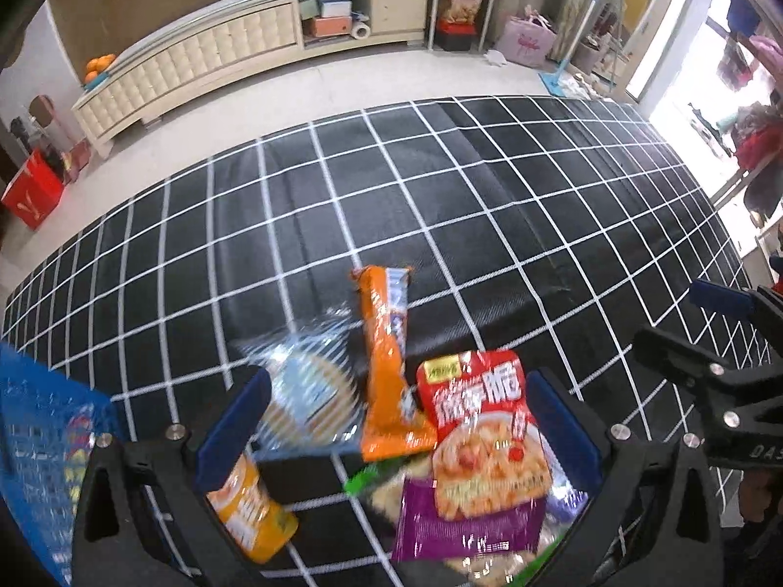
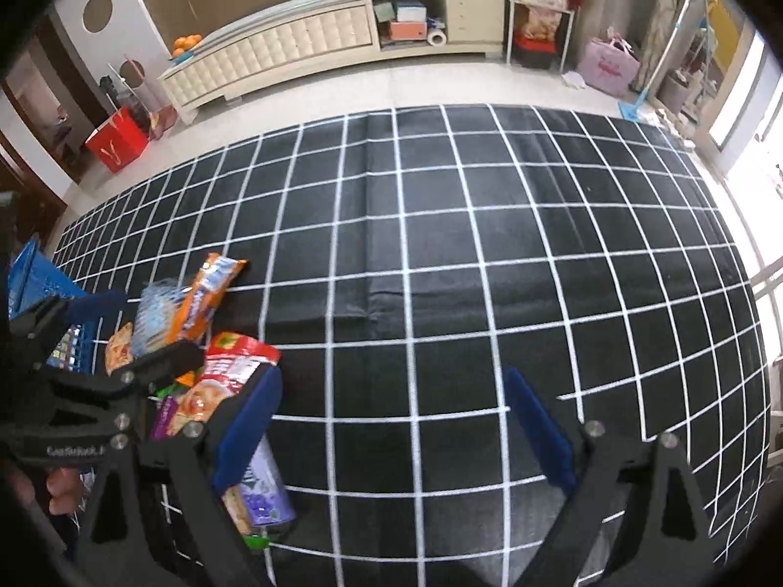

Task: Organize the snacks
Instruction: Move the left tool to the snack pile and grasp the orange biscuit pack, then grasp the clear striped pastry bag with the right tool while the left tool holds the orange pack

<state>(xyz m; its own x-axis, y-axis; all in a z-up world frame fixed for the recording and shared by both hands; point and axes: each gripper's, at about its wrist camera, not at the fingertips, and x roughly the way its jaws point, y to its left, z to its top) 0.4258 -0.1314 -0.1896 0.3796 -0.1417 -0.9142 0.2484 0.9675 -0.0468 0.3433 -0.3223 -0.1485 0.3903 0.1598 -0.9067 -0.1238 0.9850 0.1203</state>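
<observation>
Snacks (image 1: 440, 420) piled on grid cloth (image 1: 440, 195), L gripper (image 1: 399, 420) & R gripper (image 2: 391, 420) both spread wide, empty

Place: a home living room; lived-in and cluttered
Floor: pale tiles (image 2: 440, 83); a black cloth with a white grid (image 2: 489, 244) spreads over the middle
Furniture: a long cream media cabinet (image 2: 303, 44) with tufted drawer fronts at 12 o'clock; boxes and a tape roll sit in its open shelf
Household things: oranges (image 2: 187, 42) on the cabinet's end at 11 o'clock; a red gift bag (image 2: 116, 139) at 10 o'clock; a pink tote bag (image 2: 609, 68) at 1 o'clock
Light: bright glass doors (image 2: 744, 98) at 2 o'clock
</observation>
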